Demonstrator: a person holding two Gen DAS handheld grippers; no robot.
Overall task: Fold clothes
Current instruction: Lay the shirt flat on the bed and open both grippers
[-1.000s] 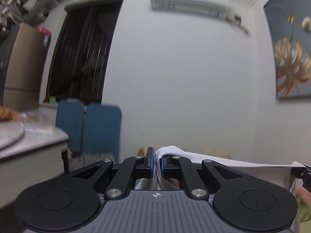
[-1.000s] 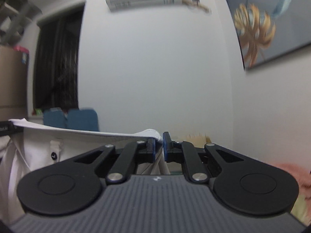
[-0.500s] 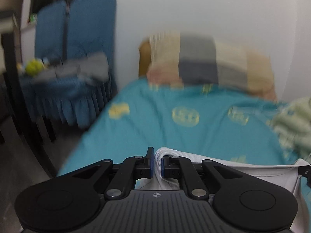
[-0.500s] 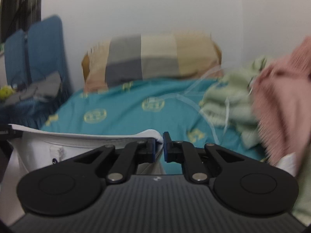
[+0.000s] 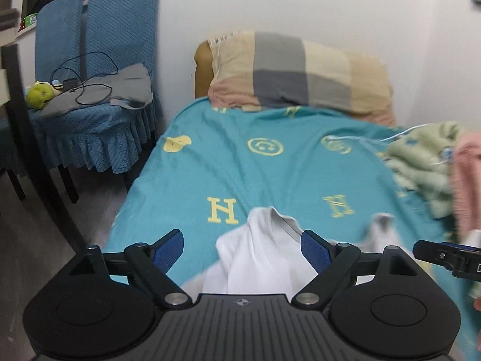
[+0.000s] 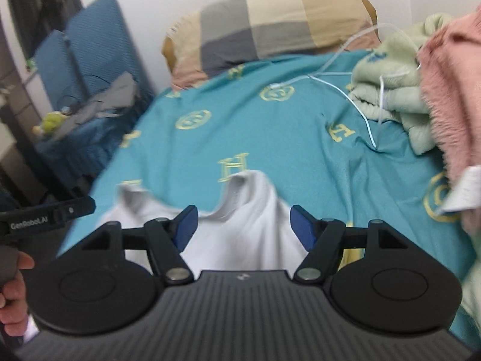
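Fingers (image 5: 168,249) of both grippers wide, just opened, white garment (image 5: 264,258) loose between them on teal bedsheet (image 5: 240,174).

We could not see the lower part of the crumpled white cotton garment (image 5: 264,258); the dark grey ribbed gripper housing (image 5: 240,325) covered it in both wrist views. The right view was motion-blurred, so the garment's second raised peak (image 6: 132,195) showed no detail. The fluffy pink fabric (image 6: 451,84) and the pale green fleece (image 5: 421,162) were cut by the right edge. Only fingers of a hand (image 6: 12,294) showed at the left edge.
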